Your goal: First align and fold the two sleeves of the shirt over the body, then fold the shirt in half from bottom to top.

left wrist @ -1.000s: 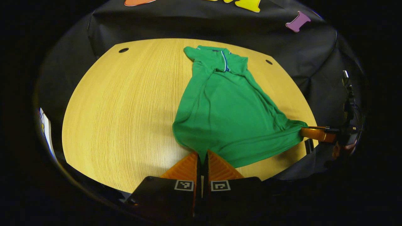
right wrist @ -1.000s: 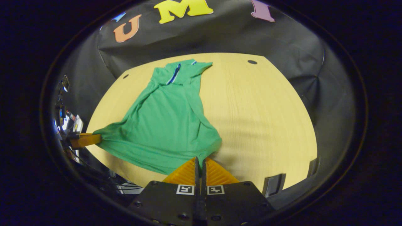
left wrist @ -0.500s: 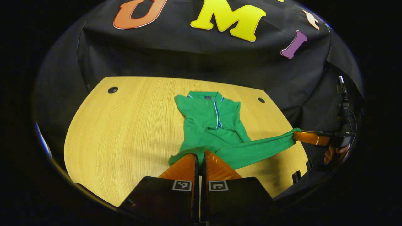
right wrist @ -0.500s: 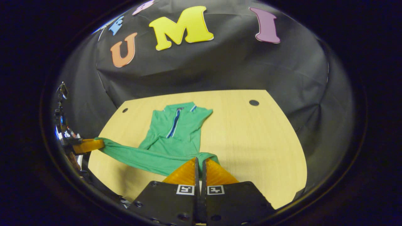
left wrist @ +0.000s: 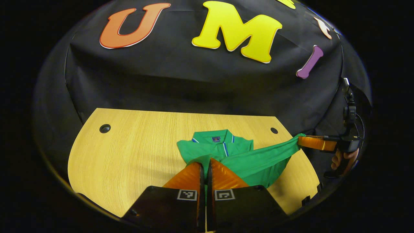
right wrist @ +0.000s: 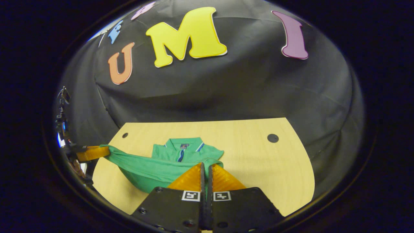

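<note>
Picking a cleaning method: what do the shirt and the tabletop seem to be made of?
Shirt: soft matte knit, likely cotton or a blend; it sags and creases between the grippers. Tabletop: pale wood-grain surface with low sheen, probably laminate; fine straight streaks.

The shirt (left wrist: pixel 258 161) looks like soft matt knit cloth, on a smooth wood-grain table (left wrist: pixel 129 149), probably laminate.

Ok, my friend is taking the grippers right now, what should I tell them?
Left gripper: shut on the green shirt's bottom hem.
Right gripper: shut on the hem's other corner.
The hem hangs lifted between them, close to the collar; the shirt's top lies flat on the wooden table.
Done: the sleeves look folded in.
Left: lay the hem down by the collar, then open both grippers.
</note>
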